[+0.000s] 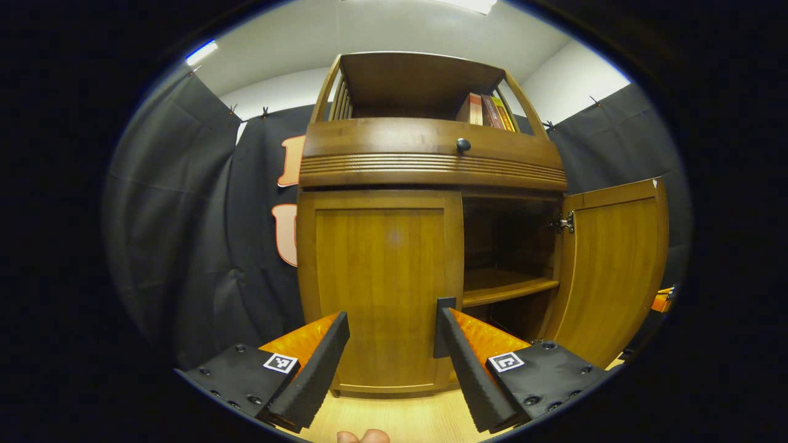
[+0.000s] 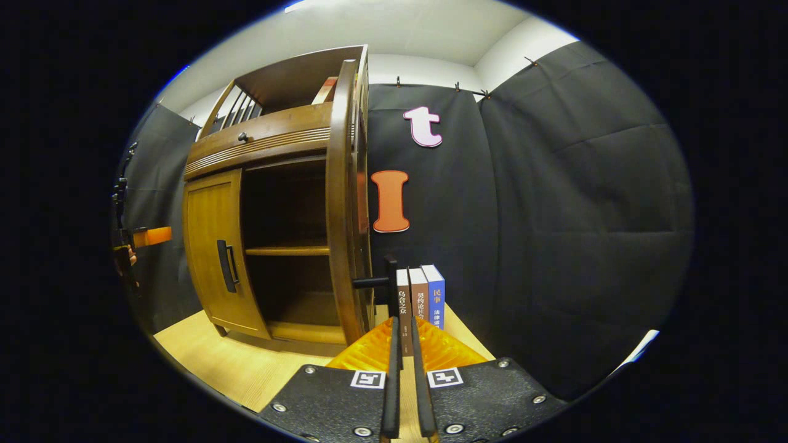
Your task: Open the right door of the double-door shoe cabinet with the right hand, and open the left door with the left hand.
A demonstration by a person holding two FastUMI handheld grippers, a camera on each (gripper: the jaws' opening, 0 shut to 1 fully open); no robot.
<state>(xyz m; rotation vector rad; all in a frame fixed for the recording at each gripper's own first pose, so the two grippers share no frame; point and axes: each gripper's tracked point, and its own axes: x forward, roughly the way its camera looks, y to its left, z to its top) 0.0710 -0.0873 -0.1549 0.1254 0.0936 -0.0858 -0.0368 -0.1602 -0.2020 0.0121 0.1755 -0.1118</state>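
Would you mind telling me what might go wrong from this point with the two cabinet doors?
1. The left gripper is open, but the closed left wooden door's black bar handle sits by one finger, not centred; closing now may miss or slip off.
2. The open right wooden door stands near the upright row of books; swinging it wider with the right gripper might topple them.

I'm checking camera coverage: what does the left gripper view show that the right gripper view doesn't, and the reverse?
Left gripper view: the right door seen on its inner face with its hinge, and the open left gripper up close.
Right gripper view: the right gripper shut on the right door's handle, and three standing books by the cloth wall.
Both: the closed left door, the drawer knob and the inner shelf.
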